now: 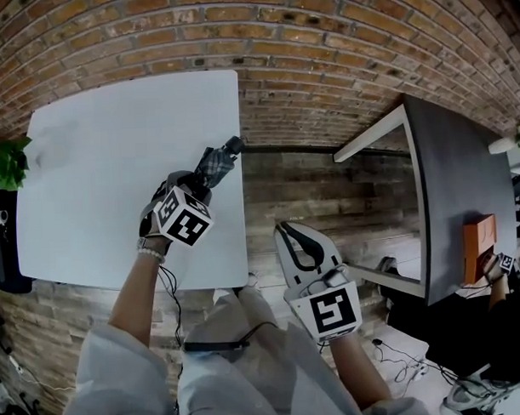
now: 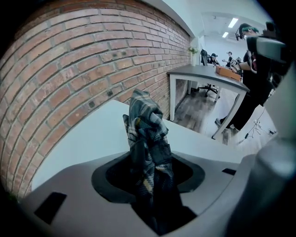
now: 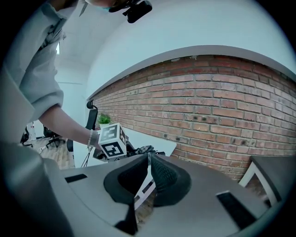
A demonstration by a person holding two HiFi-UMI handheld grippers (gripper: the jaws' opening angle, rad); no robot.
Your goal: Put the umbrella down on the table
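Note:
A folded plaid umbrella [image 1: 216,164] sticks out of my left gripper [image 1: 199,181], which is shut on it near the right edge of the white table [image 1: 114,165]. In the left gripper view the umbrella [image 2: 145,134] rises from between the jaws above the tabletop [image 2: 92,139], pointing towards the brick wall; I cannot tell whether it touches the table. My right gripper [image 1: 295,244] hangs over the floor between the two tables, shut with nothing in it. In the right gripper view its tips [image 3: 149,159] meet, and the left gripper's marker cube [image 3: 111,141] shows beyond them.
A brick wall [image 1: 323,55] runs along the far side. At the right stands a grey table [image 1: 463,170] with an orange box [image 1: 479,241]. A green plant [image 1: 10,162] sits at the white table's left edge. Wooden floor [image 1: 328,200] lies between the tables.

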